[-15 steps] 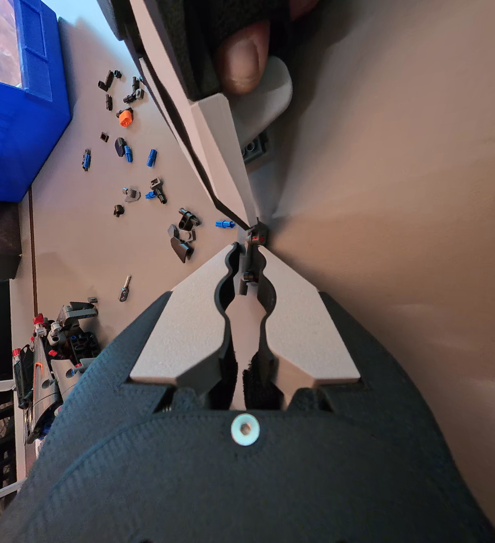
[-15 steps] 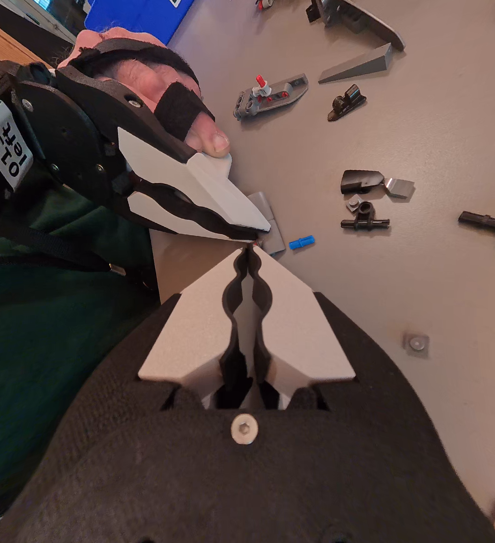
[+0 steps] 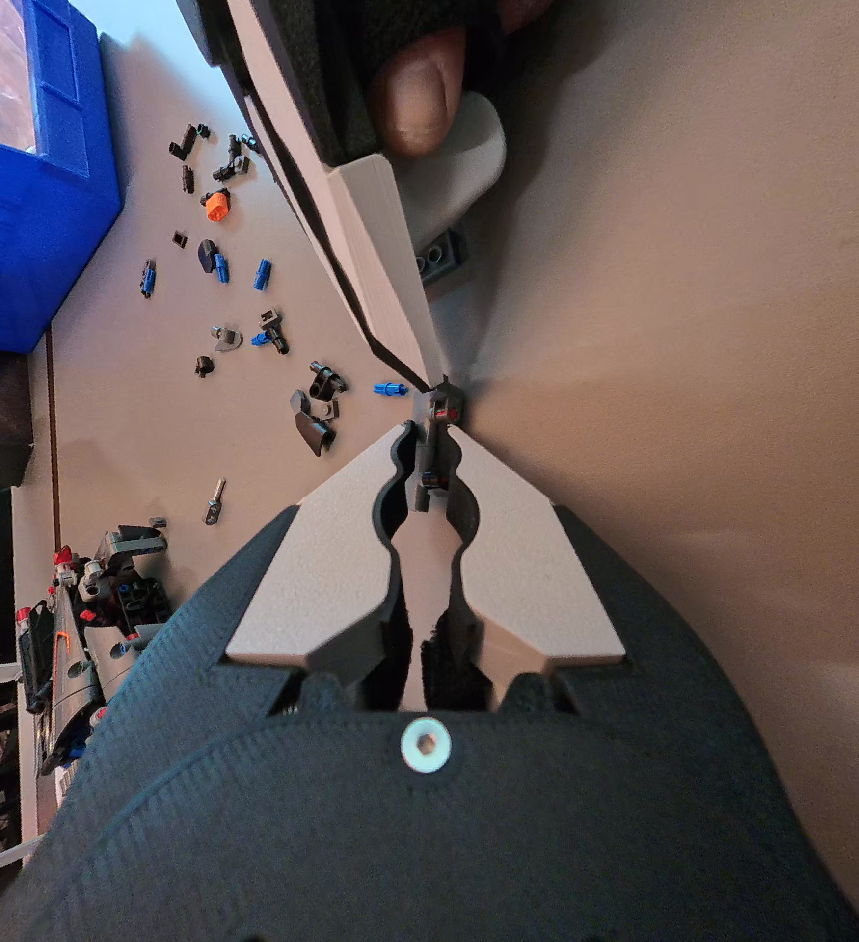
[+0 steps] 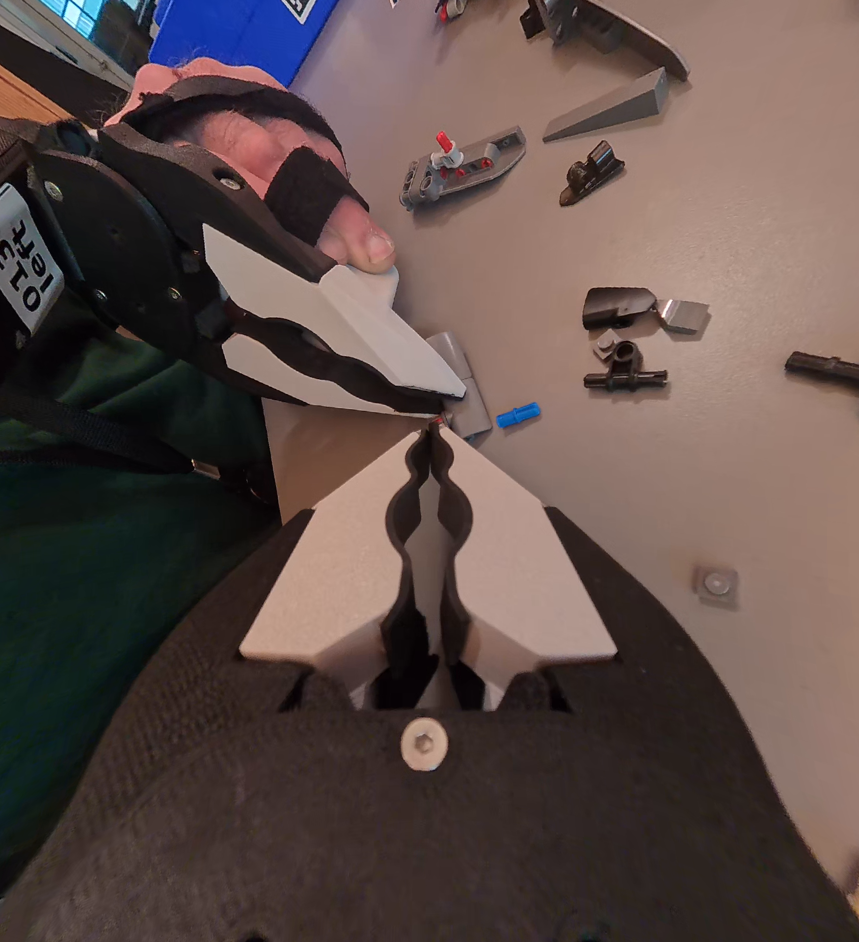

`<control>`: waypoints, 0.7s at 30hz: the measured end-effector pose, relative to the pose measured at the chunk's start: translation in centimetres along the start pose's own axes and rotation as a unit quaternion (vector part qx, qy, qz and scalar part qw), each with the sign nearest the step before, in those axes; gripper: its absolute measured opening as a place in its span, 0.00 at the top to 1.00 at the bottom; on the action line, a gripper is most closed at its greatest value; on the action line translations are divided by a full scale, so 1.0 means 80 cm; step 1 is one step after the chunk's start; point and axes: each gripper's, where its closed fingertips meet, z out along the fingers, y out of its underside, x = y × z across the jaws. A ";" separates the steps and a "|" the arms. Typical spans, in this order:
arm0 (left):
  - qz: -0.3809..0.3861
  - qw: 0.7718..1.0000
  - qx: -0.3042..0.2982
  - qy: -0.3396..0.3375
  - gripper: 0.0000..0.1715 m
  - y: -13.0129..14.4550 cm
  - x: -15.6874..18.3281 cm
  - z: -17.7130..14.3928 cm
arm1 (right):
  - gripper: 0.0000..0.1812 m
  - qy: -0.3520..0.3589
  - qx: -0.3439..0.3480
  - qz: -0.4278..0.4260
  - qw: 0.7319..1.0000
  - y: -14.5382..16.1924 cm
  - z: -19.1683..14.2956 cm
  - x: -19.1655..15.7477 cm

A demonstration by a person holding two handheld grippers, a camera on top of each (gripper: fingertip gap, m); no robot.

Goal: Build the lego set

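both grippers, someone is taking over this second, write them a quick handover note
Left gripper: shut on a small grey lego sub-assembly with red pins.
Right gripper: fingers closed at that sub-assembly's end; what they pinch is hidden.
Parts: blue pin and loose black and grey pieces on the table; partly built model at the far side.
Done: sub-assembly started. Left: finish this join, then the loose pieces.
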 end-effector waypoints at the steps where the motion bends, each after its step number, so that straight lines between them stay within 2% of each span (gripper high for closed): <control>1: 0.000 1.000 0.000 0.000 0.96 0.000 0.000 0.000 | 1.00 0.000 -0.001 0.000 1.000 0.000 0.000 0.000; 21: 0.003 1.000 -0.004 -0.003 0.96 0.001 -0.001 0.000 | 1.00 0.003 -0.005 -0.001 1.000 0.001 0.002 0.000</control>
